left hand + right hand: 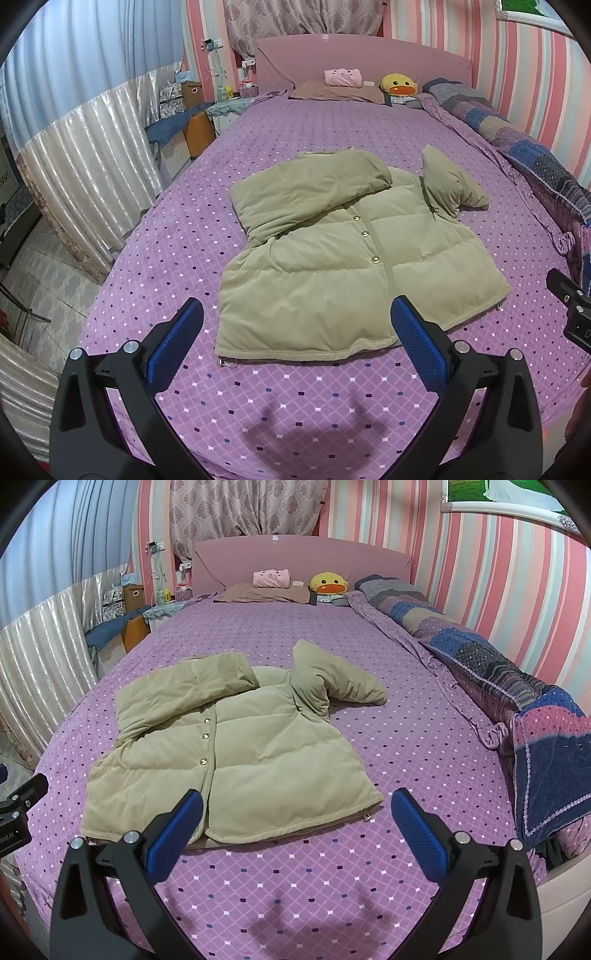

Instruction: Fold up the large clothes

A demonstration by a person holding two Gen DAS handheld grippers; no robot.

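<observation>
A beige puffer jacket [332,258] lies front up on the purple patterned bed sheet [295,387], snaps closed. Its left sleeve [314,184] is folded across the chest; its right sleeve [454,184] sticks up and out, bent. My left gripper [297,314] is open and empty, above the sheet near the jacket's hem. My right gripper [297,801] is open and empty, near the hem's right corner [365,808]. The jacket [221,746] lies left of centre in the right wrist view. Part of the right gripper's body [572,310] shows in the left wrist view.
A rolled patchwork quilt [480,657] runs along the bed's right side by the striped wall. Pillows and a yellow duck plush [328,583] sit at the pink headboard [295,561]. Curtains [74,155] and a bedside table with clutter [192,122] stand left of the bed.
</observation>
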